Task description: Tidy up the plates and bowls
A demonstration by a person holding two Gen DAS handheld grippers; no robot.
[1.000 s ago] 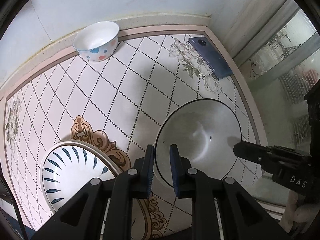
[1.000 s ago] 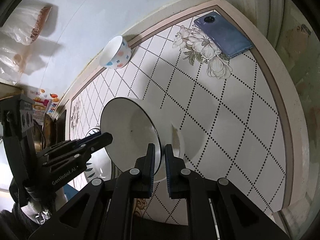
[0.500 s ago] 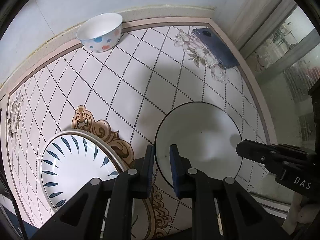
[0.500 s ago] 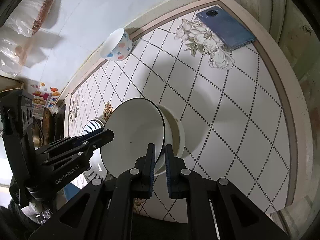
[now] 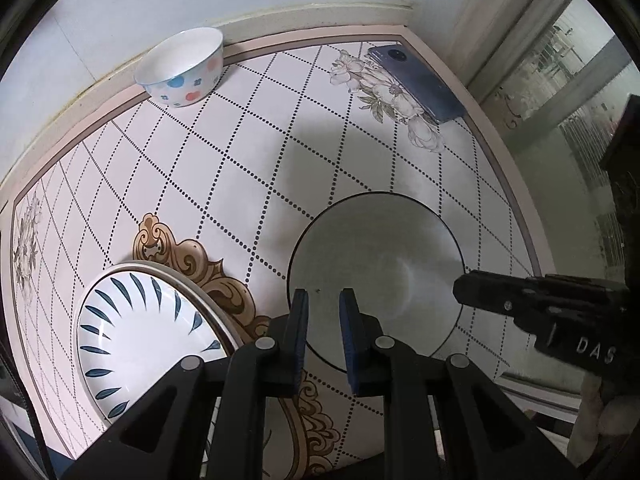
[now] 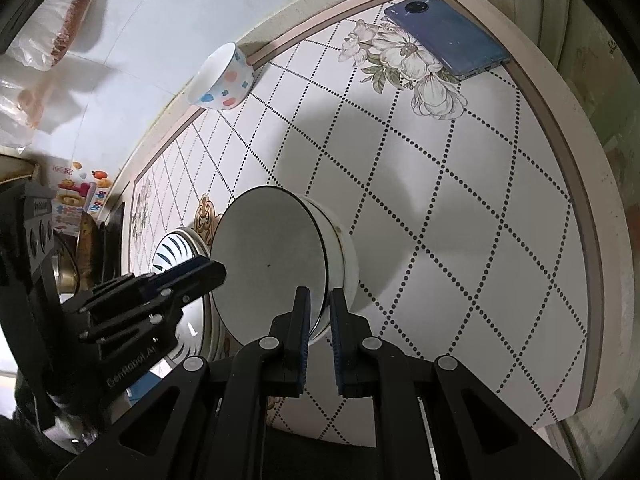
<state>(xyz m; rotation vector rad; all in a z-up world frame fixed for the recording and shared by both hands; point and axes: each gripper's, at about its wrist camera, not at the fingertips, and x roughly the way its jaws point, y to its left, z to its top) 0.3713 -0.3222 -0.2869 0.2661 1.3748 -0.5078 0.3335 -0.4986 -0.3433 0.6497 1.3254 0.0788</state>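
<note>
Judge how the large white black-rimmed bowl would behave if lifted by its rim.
The large white black-rimmed bowl looks glazed ceramic, so probably rigid, slippery and breakable. It is wide and deep, so likely heavy, and apt to tilt when pinched at one edge.

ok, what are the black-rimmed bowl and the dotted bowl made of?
Black-rimmed bowl: looks like glazed ceramic, given its soft sheen and thin dark rim line. Dotted bowl: likely glossy ceramic too, smooth white with printed coloured dots. Melamine can't be ruled out.

Table (image 5: pixel 248 168) centre is free betw. spotted bowl (image 5: pixel 182 66) and phone (image 5: pixel 416 82). Near side blocked: big bowl (image 5: pixel 376 276), leaf plate (image 5: pixel 136 340).
</note>
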